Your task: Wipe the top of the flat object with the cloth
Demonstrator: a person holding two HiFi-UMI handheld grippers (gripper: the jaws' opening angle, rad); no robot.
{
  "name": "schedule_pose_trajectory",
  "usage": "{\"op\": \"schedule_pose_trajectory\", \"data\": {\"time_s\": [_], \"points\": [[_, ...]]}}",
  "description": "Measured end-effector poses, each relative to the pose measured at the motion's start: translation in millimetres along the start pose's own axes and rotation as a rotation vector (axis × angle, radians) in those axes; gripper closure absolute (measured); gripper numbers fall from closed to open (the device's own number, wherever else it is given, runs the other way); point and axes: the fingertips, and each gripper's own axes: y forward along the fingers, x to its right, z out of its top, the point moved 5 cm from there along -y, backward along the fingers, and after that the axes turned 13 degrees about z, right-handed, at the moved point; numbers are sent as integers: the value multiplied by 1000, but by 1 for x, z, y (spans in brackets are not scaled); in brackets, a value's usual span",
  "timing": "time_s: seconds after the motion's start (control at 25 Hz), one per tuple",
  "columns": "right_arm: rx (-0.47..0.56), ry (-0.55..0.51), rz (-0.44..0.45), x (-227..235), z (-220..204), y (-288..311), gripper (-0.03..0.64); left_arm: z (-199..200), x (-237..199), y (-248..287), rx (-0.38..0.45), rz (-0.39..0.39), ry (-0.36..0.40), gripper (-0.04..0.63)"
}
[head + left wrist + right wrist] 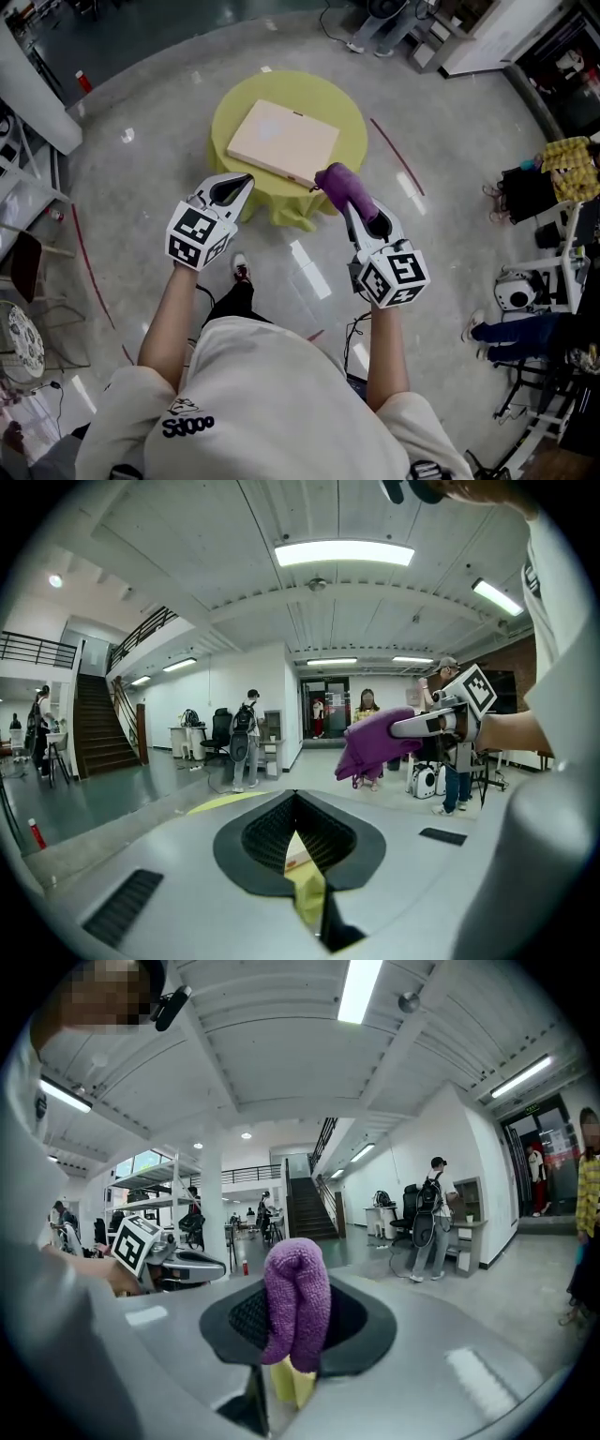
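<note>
beige flat object (283,141) lies on a round yellow-green table (349,111), its near corner close to the table's near edge, top bare. purple cloth (345,186) is not on it yet; it is held up just off that near corner, bunched into a roll, with the right gripper (354,204) clamped on it and most of the roll sticking out past the tips. left gripper (234,187) hovers near the table's near left side, jaws together with nothing between them, touching nothing.

risks, my guess: the grip takes only part of the roll, so pressing down and dragging could pull the cloth out of the jaws. a bunched cloth would also wipe just a narrow strip. nothing braces the flat object, so a stroke towards the near side could slide it off the edge or ruck up the table cover.
</note>
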Motion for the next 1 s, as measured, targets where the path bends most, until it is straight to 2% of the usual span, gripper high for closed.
{"op": "schedule_pose_trajectory", "data": {"time_s": [0.44,0.68,1.0], "points": [[-30,26,-37,59,21,120,524,8,-102,88,-23,-25,-25,589],[-63,38,-23,81,21,169,525,1,-131,114,-56,-25,-39,589],[-152,43,58,136,2,230,525,-16,-148,148,-127,56,-95,589]]}}
